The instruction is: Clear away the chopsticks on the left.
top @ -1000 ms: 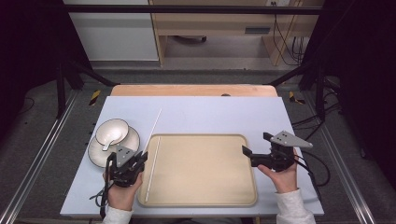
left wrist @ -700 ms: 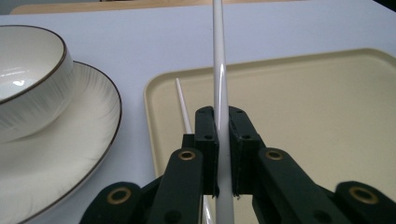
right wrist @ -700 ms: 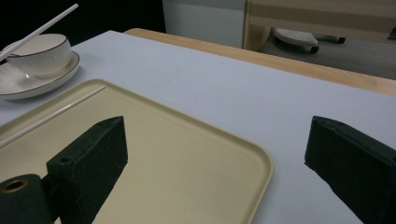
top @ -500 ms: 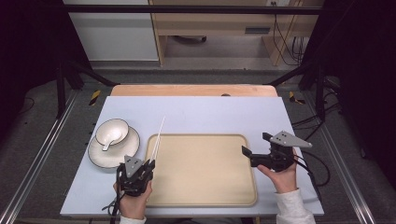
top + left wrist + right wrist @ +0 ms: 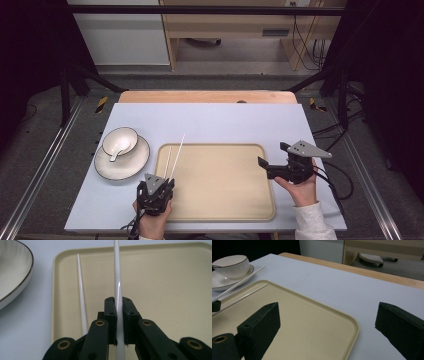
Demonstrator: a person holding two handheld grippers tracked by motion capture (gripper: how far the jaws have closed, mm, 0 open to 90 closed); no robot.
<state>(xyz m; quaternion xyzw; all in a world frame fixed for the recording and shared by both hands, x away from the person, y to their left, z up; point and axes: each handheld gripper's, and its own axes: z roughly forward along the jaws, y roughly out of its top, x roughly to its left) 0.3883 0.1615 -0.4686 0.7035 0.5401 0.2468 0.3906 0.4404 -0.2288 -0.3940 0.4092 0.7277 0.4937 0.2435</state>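
Observation:
My left gripper [image 5: 159, 186] sits at the near left corner of the beige tray [image 5: 225, 185] and is shut on a white chopstick [image 5: 178, 152] that points away over the tray's left edge. In the left gripper view the jaws clamp that chopstick [image 5: 117, 282], and a second chopstick [image 5: 81, 292] lies on the tray [image 5: 162, 290] just to its left. The second chopstick [image 5: 167, 160] rests along the tray's left side. My right gripper [image 5: 272, 155] hovers at the tray's right edge, open and holding nothing, jaws wide apart [image 5: 327, 322].
A white gold-rimmed plate [image 5: 107, 167] carrying a bowl [image 5: 120, 140] and a spoon stands left of the tray on the pale blue table. The bowl [image 5: 233, 265] shows far off in the right gripper view. A wooden strip [image 5: 200, 96] borders the table's far edge.
My left gripper has moved right, from beside the plate to the tray's near left corner, carrying the chopstick with it. The right gripper has stayed put and open.

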